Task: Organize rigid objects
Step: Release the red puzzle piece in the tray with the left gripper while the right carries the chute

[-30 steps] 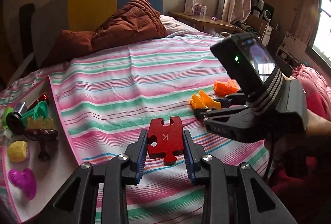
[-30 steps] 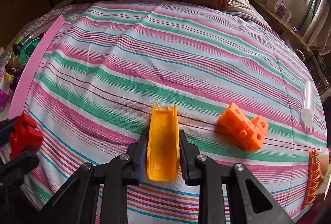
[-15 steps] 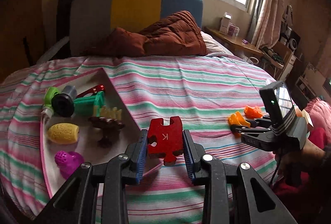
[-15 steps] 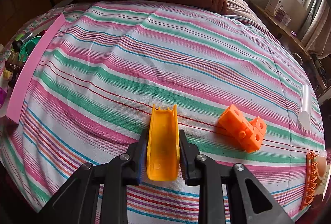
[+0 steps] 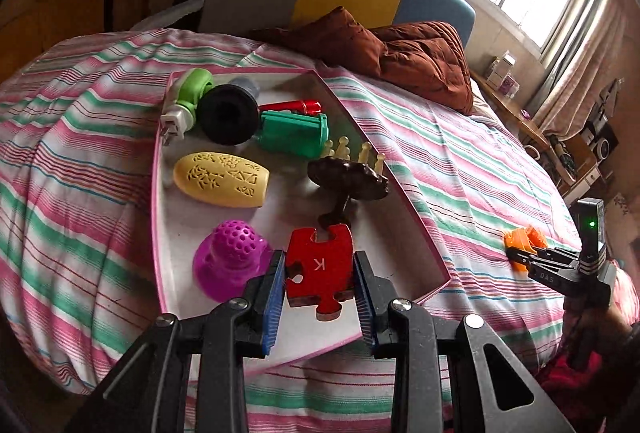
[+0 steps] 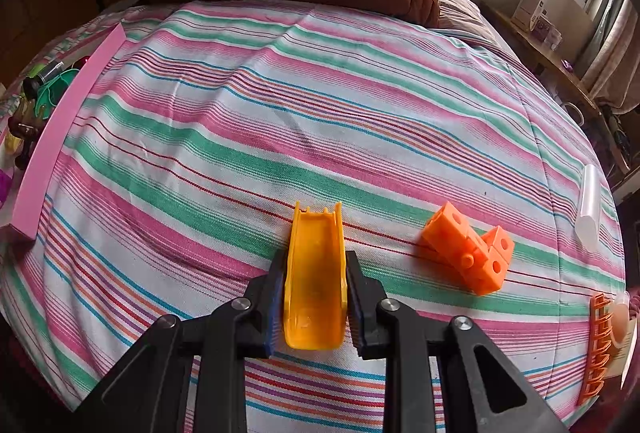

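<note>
On a bed covered with a striped sheet [image 6: 320, 113], a shallow pink-edged tray [image 5: 400, 193] is laid flat as the collecting place for small hard items. Above its near end, the left tool [image 5: 319, 273] is clamped narrowly on a red puzzle piece [image 5: 319, 265] marked with a letter K, gripped by its two side edges so that its flat face stays level for setting down. The piece is held over a bare patch of the tray floor, just beside a purple perforated cup [image 5: 230, 257] and in front of a dark brown stemmed stand [image 5: 348, 181]; this spot appears chosen because it is free. Further back in the tray a yellow patterned oval [image 5: 222, 179], a green toy [image 5: 294, 133] and a black cylinder [image 5: 228, 115] are already gathered. Well apart on the sheet, the right tool [image 6: 315, 289] is closed on a yellow slide-shaped piece [image 6: 316, 273], pinched across its width. An orange cluster of cubes [image 6: 468, 253] lies near it, untouched, and a clear tube [image 6: 590, 209] rests near the bed's far edge
</note>
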